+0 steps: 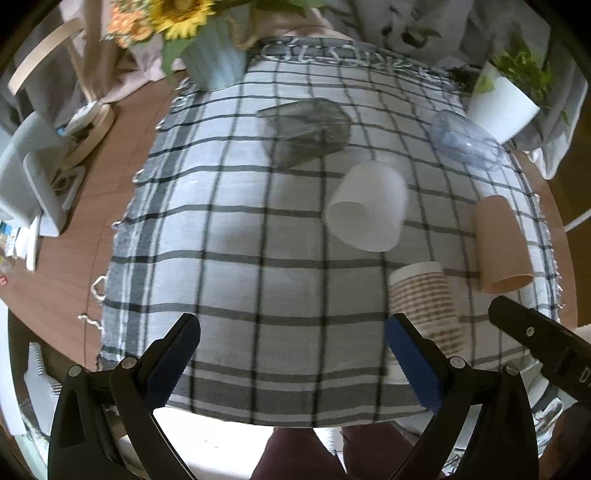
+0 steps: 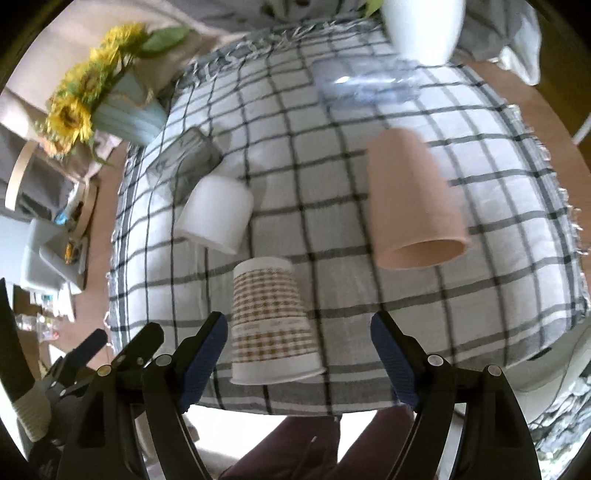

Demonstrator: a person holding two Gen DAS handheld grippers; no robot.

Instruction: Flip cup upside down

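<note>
Several cups lie on a checked cloth (image 1: 236, 236). A brown-checked paper cup (image 2: 271, 319) lies on its side near the front edge, mouth toward me; it also shows in the left wrist view (image 1: 424, 299). A white cup (image 1: 365, 206) (image 2: 216, 214), a peach cup (image 1: 500, 245) (image 2: 413, 201), a smoky grey cup (image 1: 306, 133) (image 2: 186, 162) and a clear bluish cup (image 1: 465, 140) (image 2: 364, 83) lie on their sides too. My right gripper (image 2: 297, 334) is open, with the paper cup between its fingers. My left gripper (image 1: 291, 334) is open and empty over the cloth's front.
A light blue vase of sunflowers (image 1: 214, 55) (image 2: 125, 114) stands at the cloth's far left corner. A white plant pot (image 1: 504, 101) (image 2: 424, 27) stands at the far right. A wooden table (image 1: 122, 155) lies under the cloth, with clutter at its left edge (image 1: 33, 177).
</note>
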